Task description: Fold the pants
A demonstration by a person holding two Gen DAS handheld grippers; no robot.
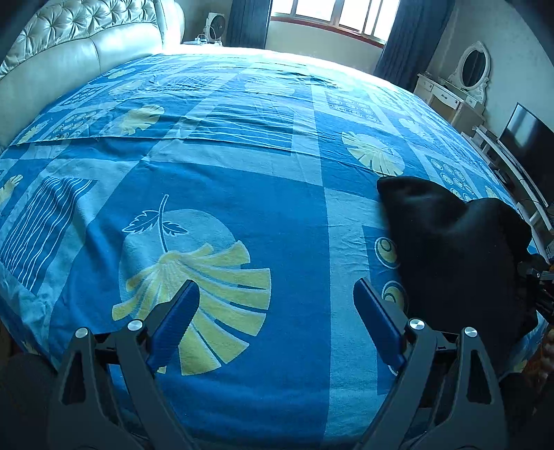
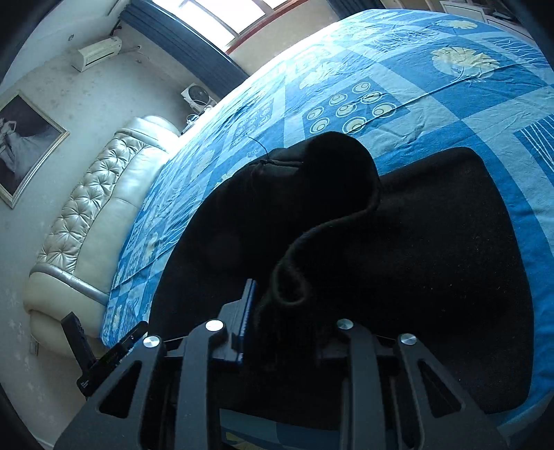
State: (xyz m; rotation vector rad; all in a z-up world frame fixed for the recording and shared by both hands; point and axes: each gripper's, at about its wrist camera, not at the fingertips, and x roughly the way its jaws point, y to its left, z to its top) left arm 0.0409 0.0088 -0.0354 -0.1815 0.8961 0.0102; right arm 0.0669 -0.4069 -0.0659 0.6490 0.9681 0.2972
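Observation:
The black pants (image 2: 398,249) lie on the blue patterned bed sheet (image 2: 432,100), partly folded, with one edge lifted. My right gripper (image 2: 277,311) is shut on a bunched fold of the pants and holds it above the rest of the garment. In the left wrist view the pants (image 1: 457,249) sit to the right on the bed sheet (image 1: 242,155). My left gripper (image 1: 277,304) is open and empty, above the sheet, to the left of the pants and apart from them.
A padded cream headboard (image 1: 69,59) stands at the bed's far left. A dresser with an oval mirror (image 1: 472,67) and a TV (image 1: 529,142) stand beyond the right edge. A fan (image 1: 214,26) sits by the window.

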